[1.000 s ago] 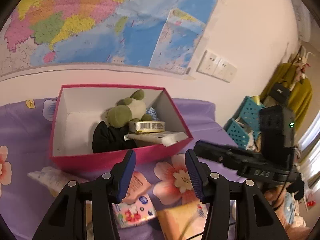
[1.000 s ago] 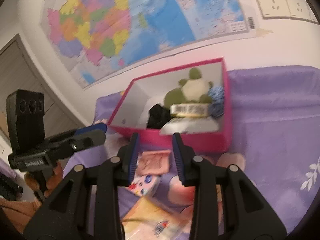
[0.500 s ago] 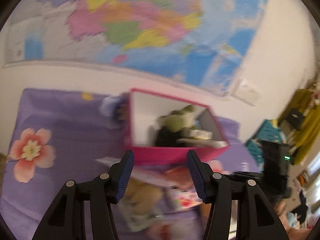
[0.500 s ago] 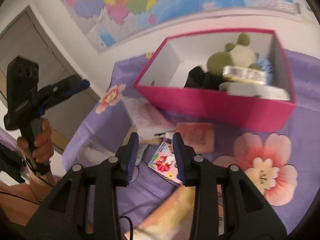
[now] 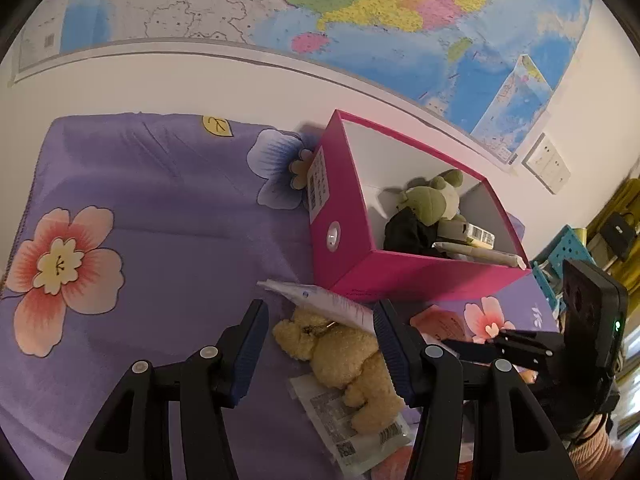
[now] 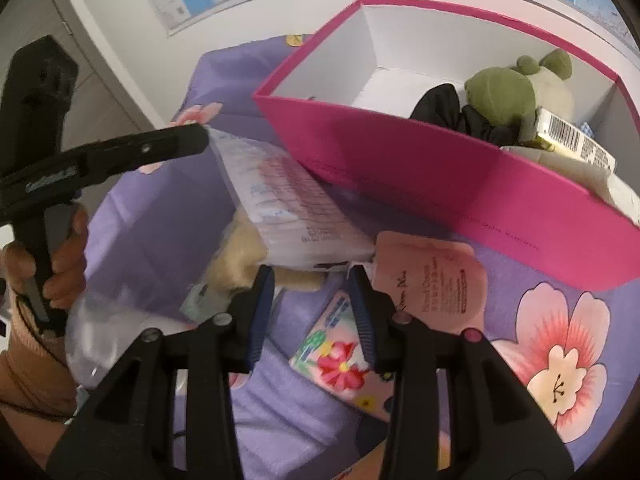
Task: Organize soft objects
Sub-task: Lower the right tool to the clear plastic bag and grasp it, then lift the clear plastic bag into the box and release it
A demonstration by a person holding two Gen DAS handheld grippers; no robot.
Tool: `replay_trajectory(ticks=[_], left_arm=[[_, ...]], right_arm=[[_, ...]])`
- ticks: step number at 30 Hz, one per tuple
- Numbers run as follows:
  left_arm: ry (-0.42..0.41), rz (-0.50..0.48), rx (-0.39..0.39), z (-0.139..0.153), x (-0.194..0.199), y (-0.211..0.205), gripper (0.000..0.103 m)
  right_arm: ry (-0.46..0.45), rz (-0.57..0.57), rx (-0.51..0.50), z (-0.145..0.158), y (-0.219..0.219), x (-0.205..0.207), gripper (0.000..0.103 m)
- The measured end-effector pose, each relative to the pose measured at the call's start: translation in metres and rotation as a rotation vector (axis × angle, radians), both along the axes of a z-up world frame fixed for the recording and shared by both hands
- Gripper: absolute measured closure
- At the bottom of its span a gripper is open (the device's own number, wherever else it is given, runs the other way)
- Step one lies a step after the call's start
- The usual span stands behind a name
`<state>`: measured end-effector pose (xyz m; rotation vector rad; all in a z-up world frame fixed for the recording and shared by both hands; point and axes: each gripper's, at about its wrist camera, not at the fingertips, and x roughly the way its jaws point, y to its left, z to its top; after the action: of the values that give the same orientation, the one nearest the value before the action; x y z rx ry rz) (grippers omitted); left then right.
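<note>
Left wrist view is looking down on a bed spread with a purple floral sheet (image 5: 168, 208), running back to a wall where a large coloured map (image 5: 360, 12) is hanging. A pink box (image 5: 400, 276) is sitting open toward the bed's far right edge, against the wall, holding a green plush toy (image 5: 432, 200), a black cloth (image 5: 408, 236) and a barcoded packet (image 5: 478, 235). In front of the box's near wall, a clear tissue pack (image 6: 280, 208) is leaning over a cream plush bear (image 5: 340, 356), which is lying on a labelled plastic bag (image 5: 352, 436). The left gripper (image 5: 318, 344) is hanging just above the bear, its blue-padded fingers spread wide to either side and touching nothing. Right wrist view is showing the right gripper (image 6: 312, 312) low over the sheet, its fingers likewise spread apart and holding nothing, with a flower-printed tissue packet (image 6: 336, 360) lying between them and a pink packet (image 6: 436, 280) just to the right, near the box's front wall.
</note>
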<state>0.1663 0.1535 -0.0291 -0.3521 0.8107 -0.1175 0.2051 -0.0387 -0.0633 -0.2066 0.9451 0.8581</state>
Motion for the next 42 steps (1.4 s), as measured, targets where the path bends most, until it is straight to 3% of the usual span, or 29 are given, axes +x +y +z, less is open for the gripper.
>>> replay_trajectory(ticks=[2, 5, 7, 12, 20, 23, 25, 32, 33, 34, 36, 42], left_arm=[[-0.008, -0.013, -0.001, 0.000, 0.002, 0.000, 0.047], [-0.018, -0.038, 0.014, -0.002, 0.007, -0.002, 0.047], [-0.021, -0.057, 0.023, -0.004, 0.012, -0.003, 0.047], [-0.023, -0.091, 0.064, -0.010, 0.023, -0.005, 0.047], [-0.011, -0.123, 0.099, -0.025, 0.035, 0.006, 0.046], [-0.010, -0.124, 0.085, -0.028, 0.036, 0.011, 0.046], [-0.019, -0.130, 0.090, -0.028, 0.035, 0.012, 0.046], [-0.045, -0.139, 0.083, -0.027, 0.036, 0.016, 0.042], [-0.045, -0.135, 0.085, -0.026, 0.036, 0.017, 0.042], [-0.048, -0.129, 0.082, -0.026, 0.035, 0.019, 0.042], [-0.053, -0.130, 0.064, -0.025, 0.035, 0.022, 0.042], [-0.055, -0.215, 0.047, -0.028, 0.043, 0.012, 0.040]], right_arm=[[-0.016, -0.008, 0.001, 0.003, 0.000, 0.003, 0.063], [-0.047, -0.010, 0.008, 0.009, 0.001, 0.006, 0.072], [-0.060, -0.022, 0.010, 0.012, 0.000, 0.010, 0.085], [-0.048, -0.068, 0.018, 0.012, -0.008, 0.023, 0.088], [-0.035, -0.062, 0.026, 0.012, 0.001, 0.029, 0.087], [-0.025, -0.053, 0.055, 0.015, -0.011, 0.021, 0.076], [-0.040, -0.037, 0.047, 0.016, -0.012, 0.013, 0.061], [-0.078, -0.013, -0.008, 0.014, 0.016, 0.017, 0.061], [-0.081, -0.018, -0.013, 0.012, 0.019, 0.020, 0.070], [-0.070, -0.019, -0.020, 0.010, 0.021, 0.024, 0.086], [-0.069, -0.038, -0.013, 0.009, 0.018, 0.026, 0.095], [-0.055, -0.052, 0.032, 0.013, -0.001, 0.029, 0.099]])
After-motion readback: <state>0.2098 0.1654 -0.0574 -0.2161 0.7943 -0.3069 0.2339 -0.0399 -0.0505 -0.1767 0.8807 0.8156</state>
